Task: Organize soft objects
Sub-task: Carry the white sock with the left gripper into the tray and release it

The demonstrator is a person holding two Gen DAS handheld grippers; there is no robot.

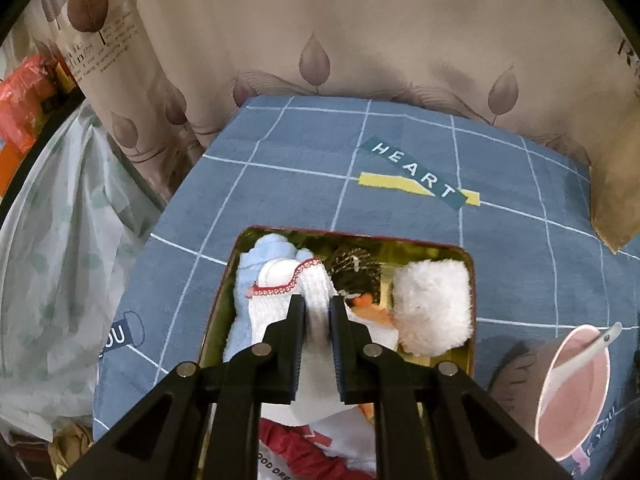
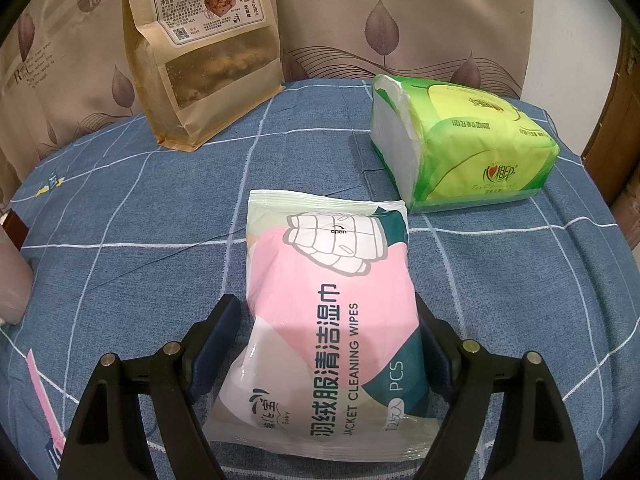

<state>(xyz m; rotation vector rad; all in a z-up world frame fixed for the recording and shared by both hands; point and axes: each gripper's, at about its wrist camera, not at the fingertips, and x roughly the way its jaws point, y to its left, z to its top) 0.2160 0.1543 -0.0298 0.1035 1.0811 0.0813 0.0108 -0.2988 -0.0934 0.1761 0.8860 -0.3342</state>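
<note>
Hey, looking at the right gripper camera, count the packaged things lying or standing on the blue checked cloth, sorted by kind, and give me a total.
Wet wipe packs: 1, the pink and white jacket cleaning wipes pack
Tissue packs: 1, the green tissue pack
Kraft paper snack bags: 1, the brown standing bag
Total: 3

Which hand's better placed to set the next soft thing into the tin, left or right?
Left. The left gripper pinches a white cloth right over the open tin. The right gripper straddles the wipes pack, with no tin visible there.
</note>
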